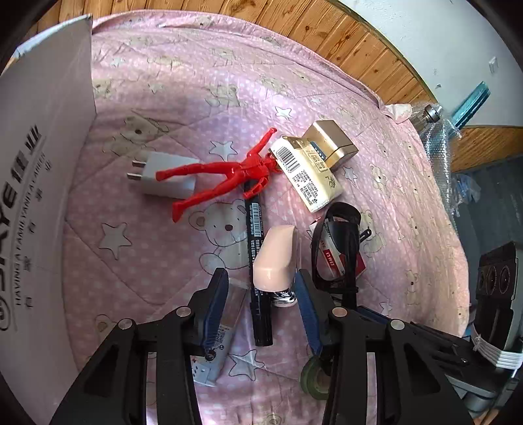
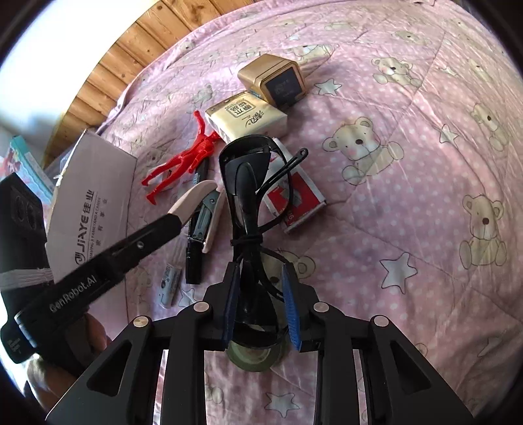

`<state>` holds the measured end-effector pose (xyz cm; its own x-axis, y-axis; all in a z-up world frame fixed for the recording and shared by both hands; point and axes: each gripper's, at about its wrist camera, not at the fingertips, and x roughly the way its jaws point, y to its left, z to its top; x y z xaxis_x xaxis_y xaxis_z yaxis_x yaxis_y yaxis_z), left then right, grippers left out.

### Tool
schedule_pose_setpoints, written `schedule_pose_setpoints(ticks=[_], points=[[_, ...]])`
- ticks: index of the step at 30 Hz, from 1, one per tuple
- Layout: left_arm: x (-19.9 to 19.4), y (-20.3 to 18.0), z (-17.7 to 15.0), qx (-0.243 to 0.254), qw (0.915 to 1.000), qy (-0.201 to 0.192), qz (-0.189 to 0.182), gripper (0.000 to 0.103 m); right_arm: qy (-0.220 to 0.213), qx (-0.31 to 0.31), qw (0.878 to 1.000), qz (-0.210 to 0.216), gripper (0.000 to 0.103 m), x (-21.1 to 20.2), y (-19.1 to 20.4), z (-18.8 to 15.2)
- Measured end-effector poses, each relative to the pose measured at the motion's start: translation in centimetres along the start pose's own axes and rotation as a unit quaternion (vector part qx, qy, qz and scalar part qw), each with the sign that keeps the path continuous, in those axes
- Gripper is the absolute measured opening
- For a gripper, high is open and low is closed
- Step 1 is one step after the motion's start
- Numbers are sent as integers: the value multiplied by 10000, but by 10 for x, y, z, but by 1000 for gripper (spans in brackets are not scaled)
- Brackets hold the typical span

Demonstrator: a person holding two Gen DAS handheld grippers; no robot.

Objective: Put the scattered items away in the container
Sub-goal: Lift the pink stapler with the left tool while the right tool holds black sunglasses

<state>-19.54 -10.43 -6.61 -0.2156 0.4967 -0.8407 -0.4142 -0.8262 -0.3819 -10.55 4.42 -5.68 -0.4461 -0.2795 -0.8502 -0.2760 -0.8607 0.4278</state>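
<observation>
My left gripper (image 1: 261, 296) is open low over the pink quilt (image 1: 183, 91). The end of a pink stapler (image 1: 274, 261) and a black marker (image 1: 259, 268) lie between its fingers. Left of them stands the cardboard box (image 1: 42, 170), the container. My right gripper (image 2: 260, 304) is shut on black sunglasses (image 2: 243, 170) wrapped with a black cord. The sunglasses (image 1: 336, 235) stretch forward over a red and white packet (image 2: 295, 202). A red toy figure (image 1: 225, 176) lies across a white charger (image 1: 163, 178), beside a tissue pack (image 1: 307, 173) and a gold box (image 1: 330, 144).
A roll of green tape (image 2: 253, 358) lies under the right gripper. A small printed tube (image 1: 225, 327) sits under the left finger. The quilt's right edge drops off towards bubble wrap (image 1: 438, 153) and clutter. Wooden boards (image 1: 327, 26) run behind the quilt.
</observation>
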Motion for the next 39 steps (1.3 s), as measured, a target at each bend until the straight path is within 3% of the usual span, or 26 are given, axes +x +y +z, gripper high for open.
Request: schedule_pose_setpoints(ticks=[1, 3, 5, 7, 9, 12, 15, 17, 20, 21, 22, 23, 28, 31, 33, 34, 36, 37, 38, 39], points=[[-3, 0, -1, 36, 10000, -88, 20, 43, -69, -68, 9999, 85, 27, -1, -2, -3], [-2, 0, -2, 42, 9995, -328, -11, 59, -267, -261, 9992, 144, 29, -4, -5, -8], [15, -8, 0, 244, 9990, -383, -28, 60, -338, -493, 9980, 224, 31, -3, -5, -10], [33, -26, -1, 441, 9984, -201, 289, 39, -169, -448, 9983, 326, 31, -5, -7, -9], [34, -36, -7, 430, 9975, -114, 556, 35, -162, -599, 9978, 250, 21, -11, -6, -7], [17, -35, -24, 317, 9962, -204, 788, 28, -132, -719, 9973, 64, 19, -24, -10, -16], [-6, -32, -54, 251, 9963, -121, 808, 28, -127, -752, 9970, 145, 24, -27, -14, -24], [-11, -28, -63, 216, 9972, -128, 704, 30, -204, -709, 9972, 145, 41, -22, -14, -20], [1, -29, -67, 218, 9958, 43, 884, 44, -241, -563, 9978, 239, 45, -13, -17, -15], [4, -31, -67, 245, 9963, 55, 824, 44, -232, -541, 9981, 196, 43, -9, -18, -13], [7, -33, -67, 281, 9963, 29, 808, 44, -201, -517, 9984, 126, 26, -8, -22, -14], [8, -34, -68, 300, 9960, -14, 843, 38, -167, -468, 9985, 213, 20, -8, -26, -15], [-8, -40, -82, 375, 9960, 22, 814, 37, -220, -340, 9981, 464, 18, -35, -52, -30], [-25, -43, -99, 378, 9966, -15, 725, 37, -163, -462, 9981, 379, 22, -40, -57, -38], [-26, -45, -103, 406, 9965, 25, 735, 49, -152, -524, 9983, 192, 27, -35, -57, -41], [-24, -46, -104, 437, 9960, 23, 776, 50, -148, -512, 9985, 101, 36, -32, -58, -42], [-21, -51, -107, 541, 9948, -30, 865, 50, -227, -484, 9985, 100, 36, -31, -61, -46], [-19, -53, -108, 583, 9949, -4, 828, 50, -251, -498, 9984, 72, 29, -31, -61, -47], [-17, -56, -109, 635, 9946, -20, 822, 48, -238, -462, 9985, 142, 20, -33, -63, -48], [-18, -57, -111, 691, 9935, -79, 899, 31, -222, -415, 9986, 237, 20, -36, -65, -49]])
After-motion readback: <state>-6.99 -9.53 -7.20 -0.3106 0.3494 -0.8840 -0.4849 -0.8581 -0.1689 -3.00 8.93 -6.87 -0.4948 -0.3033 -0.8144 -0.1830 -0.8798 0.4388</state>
